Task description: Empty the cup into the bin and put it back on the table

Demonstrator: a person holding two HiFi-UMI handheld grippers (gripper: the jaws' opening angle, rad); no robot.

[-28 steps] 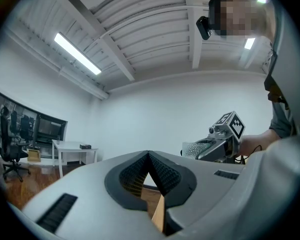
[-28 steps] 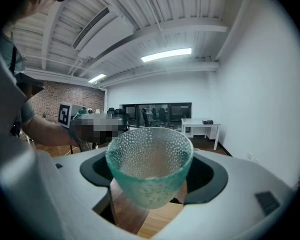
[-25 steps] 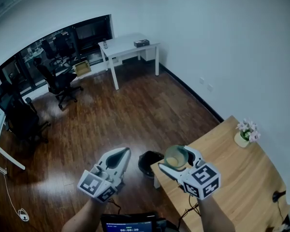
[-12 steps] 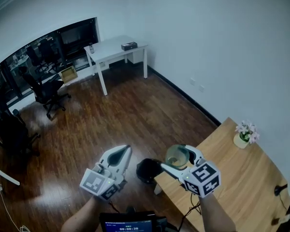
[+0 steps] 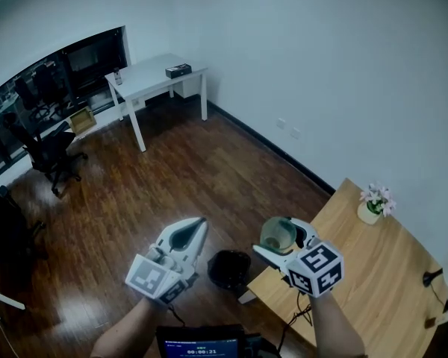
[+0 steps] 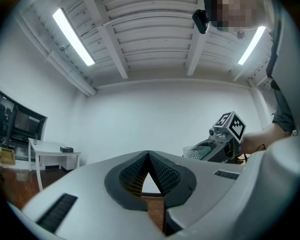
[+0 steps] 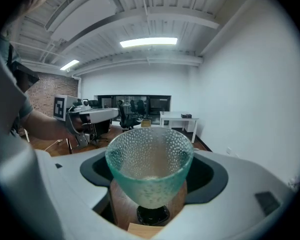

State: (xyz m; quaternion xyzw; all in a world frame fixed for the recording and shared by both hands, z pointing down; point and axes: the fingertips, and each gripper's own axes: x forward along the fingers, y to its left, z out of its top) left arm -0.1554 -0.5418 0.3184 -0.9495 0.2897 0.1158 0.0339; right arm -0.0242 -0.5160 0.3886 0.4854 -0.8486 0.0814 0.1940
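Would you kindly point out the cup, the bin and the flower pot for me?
cup (image 7: 149,169): right gripper view, its dimpled glass wall.
bin (image 5: 222,259): head view, near its far rim.
flower pot (image 5: 369,215): head view, the pale pot body.

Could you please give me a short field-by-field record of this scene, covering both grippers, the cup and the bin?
left gripper: jaws together, holding nothing
right gripper: jaws closed on the cup
cup: green-tinted dimpled glass, mouth upward, contents unclear
bin: black, on the floor beside the table's corner
table: wooden, flower pot near its far edge
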